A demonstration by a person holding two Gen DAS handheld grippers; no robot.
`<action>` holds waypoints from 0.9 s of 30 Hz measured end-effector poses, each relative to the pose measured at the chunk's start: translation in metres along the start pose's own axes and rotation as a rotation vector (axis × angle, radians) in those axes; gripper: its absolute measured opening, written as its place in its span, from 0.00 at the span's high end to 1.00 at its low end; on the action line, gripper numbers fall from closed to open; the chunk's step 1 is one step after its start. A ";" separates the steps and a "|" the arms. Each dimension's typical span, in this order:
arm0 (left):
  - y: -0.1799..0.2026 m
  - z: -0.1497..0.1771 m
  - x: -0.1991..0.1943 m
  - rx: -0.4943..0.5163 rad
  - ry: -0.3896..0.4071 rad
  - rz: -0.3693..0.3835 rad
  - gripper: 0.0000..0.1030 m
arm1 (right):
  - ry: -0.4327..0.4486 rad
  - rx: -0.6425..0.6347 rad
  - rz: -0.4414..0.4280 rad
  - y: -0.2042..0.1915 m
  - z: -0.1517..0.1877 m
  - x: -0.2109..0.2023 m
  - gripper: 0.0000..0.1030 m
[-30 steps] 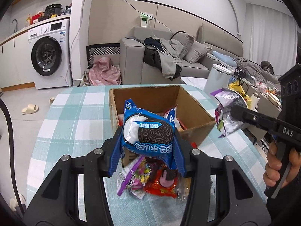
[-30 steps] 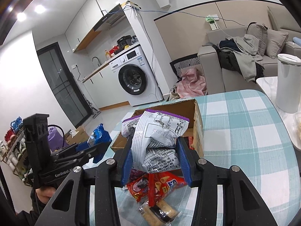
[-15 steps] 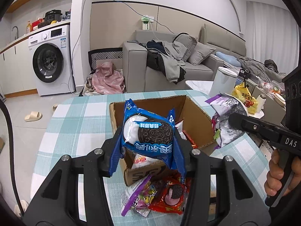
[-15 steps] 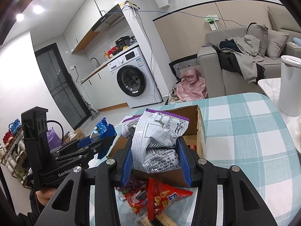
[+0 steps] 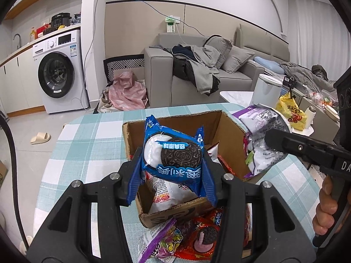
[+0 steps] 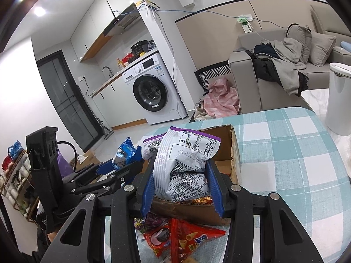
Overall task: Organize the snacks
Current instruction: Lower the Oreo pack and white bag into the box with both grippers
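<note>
The left claw [image 5: 172, 164] pinched a blue Oreo packet [image 5: 173, 156] between its blue pads, holding it above the near end of the open cardboard box [image 5: 228, 135]. The packet hung with its printed text upside down toward the camera. The right claw [image 6: 181, 179] pinched a crumpled white-and-purple snack bag [image 6: 184, 164] by its sides, also over the cardboard box, near the box's right wall as the left wrist view showed it [image 5: 261, 140].

The cardboard box sat on a desk covered with a teal-and-white checked cloth [image 6: 285, 153]. Inside the box, below the Oreo packet, lay a white packet with red print [image 5: 166, 195], and further packets lay deeper in, too hidden to name. On the cloth against the near side of the box lay a loose heap of snacks: a red Oreo wrapper [image 5: 204, 239], a purple candy wrapper [image 5: 162, 241], and in the right wrist view a red triangular chip bag [image 6: 190, 239].

Beyond the box, past the far edge of the desk, stood a white washing machine [image 5: 59, 76], a grey sofa [image 5: 160, 74] strewn with clothes, and a pink cloth heap [image 5: 128, 92] on the floor between them. A white bin [image 6: 339, 100] stood past the box's right side.
</note>
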State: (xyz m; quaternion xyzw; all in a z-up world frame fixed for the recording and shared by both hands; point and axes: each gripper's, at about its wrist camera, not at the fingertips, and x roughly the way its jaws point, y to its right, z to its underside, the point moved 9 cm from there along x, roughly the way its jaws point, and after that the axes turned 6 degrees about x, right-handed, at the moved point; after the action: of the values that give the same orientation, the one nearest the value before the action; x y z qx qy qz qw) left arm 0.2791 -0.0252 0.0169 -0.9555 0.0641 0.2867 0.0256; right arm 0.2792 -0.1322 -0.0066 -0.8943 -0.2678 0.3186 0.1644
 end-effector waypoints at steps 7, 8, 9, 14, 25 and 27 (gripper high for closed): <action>0.001 0.003 0.016 -0.002 -0.011 -0.006 0.56 | -0.029 -0.001 0.011 0.005 0.005 0.018 0.57; 0.001 0.004 0.018 0.000 -0.012 -0.010 0.56 | -0.031 0.001 0.013 0.006 0.006 0.020 0.57; 0.001 0.005 0.021 0.001 -0.015 -0.014 0.56 | -0.033 0.001 0.015 0.008 0.006 0.022 0.57; 0.000 0.007 0.031 -0.002 -0.022 -0.012 0.56 | -0.041 -0.005 0.037 0.014 0.008 0.031 0.57; 0.001 0.018 0.050 -0.002 -0.045 -0.007 0.56 | -0.062 -0.007 0.064 0.021 0.015 0.046 0.57; 0.002 0.020 0.053 0.003 -0.051 -0.012 0.56 | -0.064 -0.005 0.070 0.022 0.015 0.048 0.57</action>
State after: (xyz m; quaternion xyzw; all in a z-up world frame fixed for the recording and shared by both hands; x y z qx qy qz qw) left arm 0.3118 -0.0309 -0.0284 -0.9483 0.0583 0.3106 0.0303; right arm 0.3091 -0.1205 -0.0510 -0.8929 -0.2421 0.3520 0.1423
